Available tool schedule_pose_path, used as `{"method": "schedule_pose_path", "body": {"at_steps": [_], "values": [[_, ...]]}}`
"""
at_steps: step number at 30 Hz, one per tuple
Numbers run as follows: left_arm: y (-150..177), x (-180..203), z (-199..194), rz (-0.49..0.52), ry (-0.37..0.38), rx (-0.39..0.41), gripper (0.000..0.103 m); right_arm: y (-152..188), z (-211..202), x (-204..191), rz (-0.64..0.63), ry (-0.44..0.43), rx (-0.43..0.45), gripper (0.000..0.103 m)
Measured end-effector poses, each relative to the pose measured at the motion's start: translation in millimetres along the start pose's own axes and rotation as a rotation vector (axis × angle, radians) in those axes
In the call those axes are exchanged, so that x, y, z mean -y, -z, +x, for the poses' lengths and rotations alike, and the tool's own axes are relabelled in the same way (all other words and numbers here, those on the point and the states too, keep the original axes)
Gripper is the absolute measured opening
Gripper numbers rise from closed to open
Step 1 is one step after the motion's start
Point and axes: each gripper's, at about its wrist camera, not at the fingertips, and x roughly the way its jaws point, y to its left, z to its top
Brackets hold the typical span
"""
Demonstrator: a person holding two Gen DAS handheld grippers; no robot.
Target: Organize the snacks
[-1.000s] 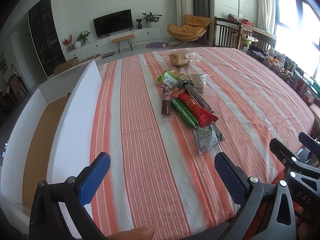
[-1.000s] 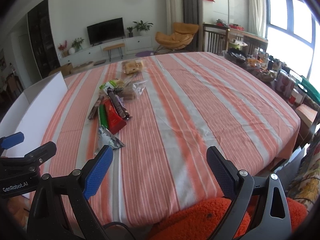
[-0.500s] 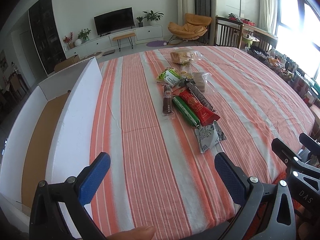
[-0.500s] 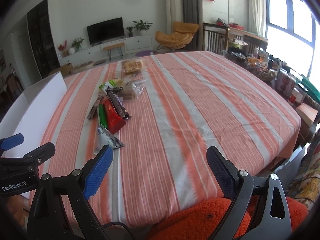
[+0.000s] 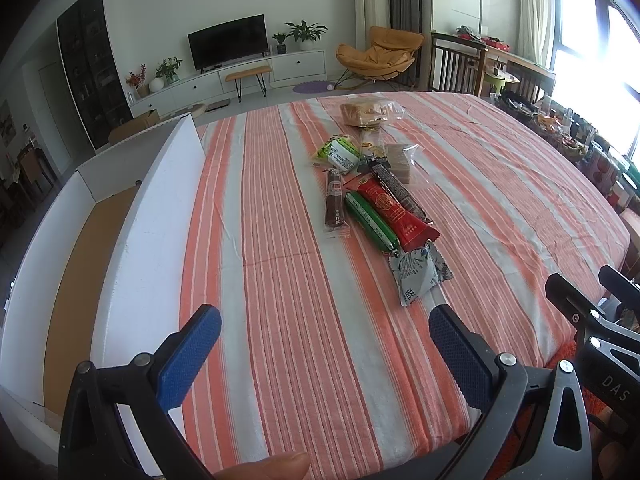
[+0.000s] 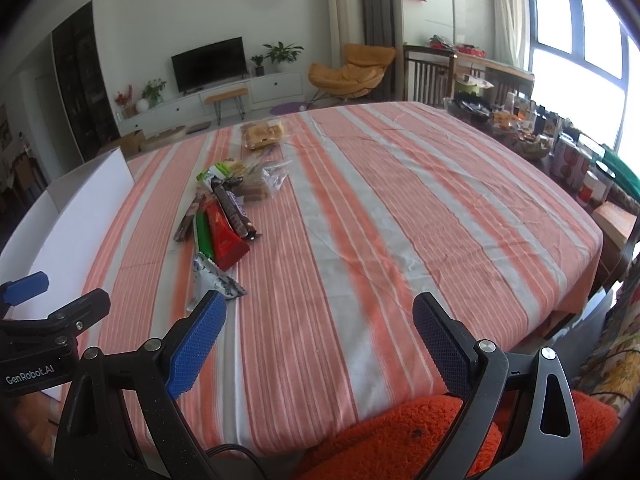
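Note:
Several snack packets lie in a row on the striped tablecloth (image 5: 280,280): a grey-white pouch (image 5: 418,272) nearest, a red packet (image 5: 390,210), a green stick (image 5: 370,222), a brown stick (image 5: 335,204), a dark bar (image 5: 394,188), a green-white pack (image 5: 338,152) and bagged bread (image 5: 366,114). My left gripper (image 5: 324,350) hovers open over the table's near edge, short of the pouch. My right gripper (image 6: 320,338) is open too, to the right of the pouch (image 6: 214,278) and the red packet (image 6: 224,240). Neither holds anything.
A white open box with a brown floor (image 5: 72,264) stands along the table's left side. Jars and dishes crowd the far right edge (image 6: 560,148). An orange fuzzy sleeve (image 6: 400,440) shows below the right gripper. A fingertip (image 5: 264,468) shows at the bottom.
The left wrist view has crept slightly forward and tilted, so the snacks sit a little lower in frame. The right gripper has barely moved. Both stay open.

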Motion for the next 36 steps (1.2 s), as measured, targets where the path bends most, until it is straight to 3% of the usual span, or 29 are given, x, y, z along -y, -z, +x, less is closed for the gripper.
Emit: {"method": "schedule_pose_path", "body": {"at_steps": [24, 36], "values": [[-0.5, 7.7, 6.8, 0.013, 0.016, -0.020, 0.103, 1.1, 6.4, 10.9, 0.042, -0.020, -0.016, 0.096], [14.3, 11.5, 47.4, 0.003, 0.069, -0.145, 0.103, 4.5, 14.4, 20.6, 0.090, -0.034, -0.062, 0.096]]}}
